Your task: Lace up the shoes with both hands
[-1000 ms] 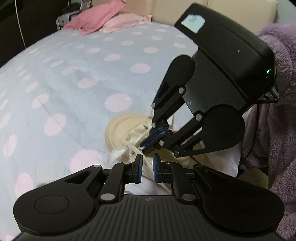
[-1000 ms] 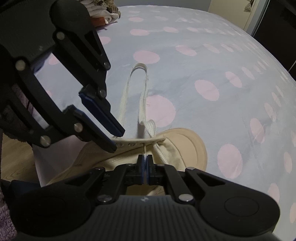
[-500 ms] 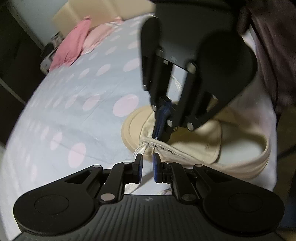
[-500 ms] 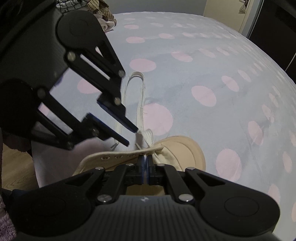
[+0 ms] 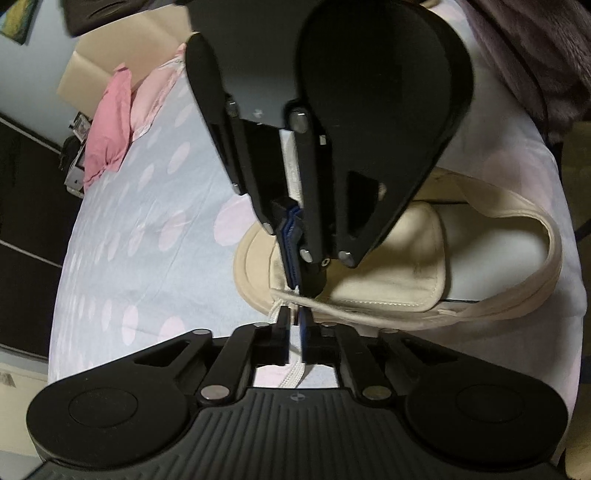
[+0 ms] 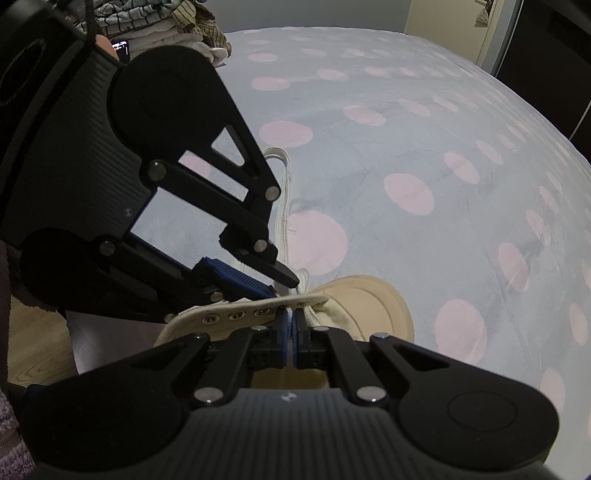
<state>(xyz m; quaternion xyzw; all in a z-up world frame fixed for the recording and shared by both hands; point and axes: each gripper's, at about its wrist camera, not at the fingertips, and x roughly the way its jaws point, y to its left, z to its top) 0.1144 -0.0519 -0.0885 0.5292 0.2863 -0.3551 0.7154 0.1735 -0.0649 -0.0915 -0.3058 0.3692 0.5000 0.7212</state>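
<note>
A beige canvas shoe (image 5: 399, 254) lies on the dotted bedsheet, toe cap (image 6: 373, 306) pointing away in the right wrist view. A white lace (image 6: 284, 199) runs from the front eyelets out over the sheet in a loop. My right gripper (image 6: 293, 317) is shut on the lace tip at the eyelet flap (image 6: 243, 314); it also shows from above in the left wrist view (image 5: 295, 284). My left gripper (image 5: 294, 317) is open by a narrow gap, with lace (image 5: 293, 373) passing between its fingers, right at the flap edge. In the right wrist view it (image 6: 280, 284) comes from the left.
The light blue sheet with pink dots (image 6: 406, 192) covers the bed. Pink pillows (image 5: 110, 122) lie at the far end. Folded clothes (image 6: 166, 26) sit at the back left. A purple fleece sleeve (image 5: 535, 55) is on the right. Wooden floor (image 6: 33, 343) shows beside the bed.
My left gripper has swung around and moved in close to the front eyelets, its fingers now straddling the lace. My right gripper stays shut at the eyelet flap.
</note>
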